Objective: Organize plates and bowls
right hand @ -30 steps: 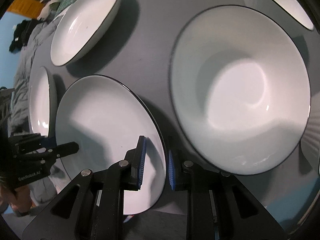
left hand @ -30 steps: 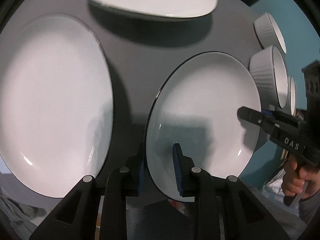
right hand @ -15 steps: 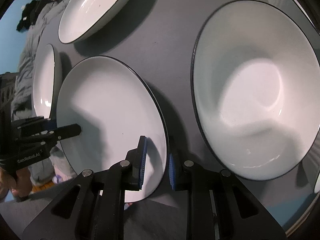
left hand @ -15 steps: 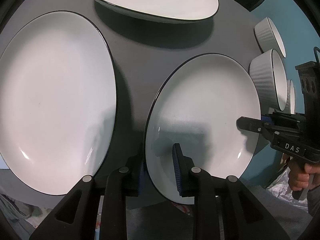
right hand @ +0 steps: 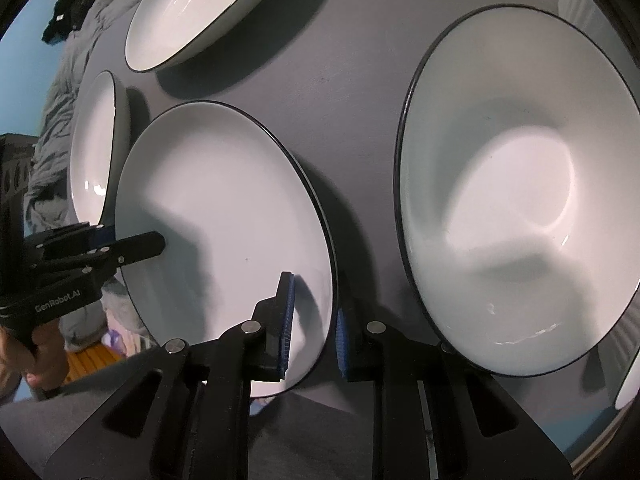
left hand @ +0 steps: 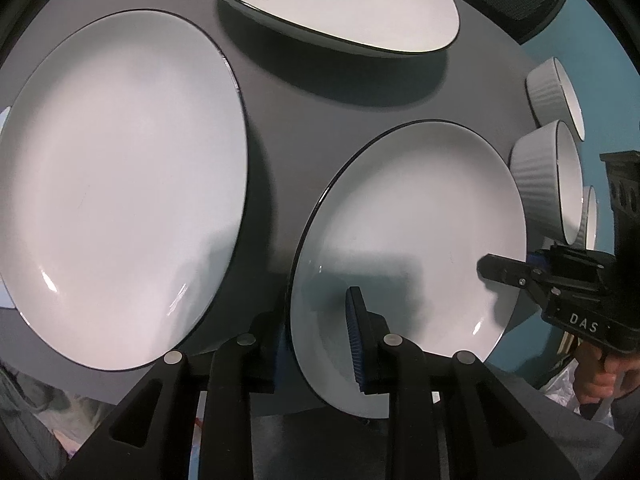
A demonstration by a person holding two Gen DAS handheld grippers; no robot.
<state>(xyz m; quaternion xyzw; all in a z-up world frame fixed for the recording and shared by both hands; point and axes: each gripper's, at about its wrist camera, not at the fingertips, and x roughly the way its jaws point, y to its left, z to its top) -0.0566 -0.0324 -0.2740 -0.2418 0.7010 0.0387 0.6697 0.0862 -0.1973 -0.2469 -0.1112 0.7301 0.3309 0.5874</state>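
Note:
A white plate with a thin black rim (left hand: 408,240) (right hand: 224,220) is held at opposite edges by both grippers above the dark grey table (left hand: 320,92). My left gripper (left hand: 318,344) is shut on its near-left rim, one pad under the plate and one on top. At the plate's far right rim the right gripper (left hand: 504,272) reaches in. In the right wrist view my right gripper (right hand: 314,332) is shut on the near-right rim, and the left gripper (right hand: 136,246) bites the far left edge.
A large flat plate (left hand: 120,184) lies to the left and an oval deep dish (left hand: 332,4) at the back. Two ribbed bowls (left hand: 552,184) stand by the right table edge. A wide deep bowl (right hand: 520,200) sits right of the held plate. A person's hand (left hand: 600,380) holds the right gripper.
Both grippers have carried the plate sideways across the table, away from the deep bowl and toward the large flat plate. The grip on the plate looks the same.

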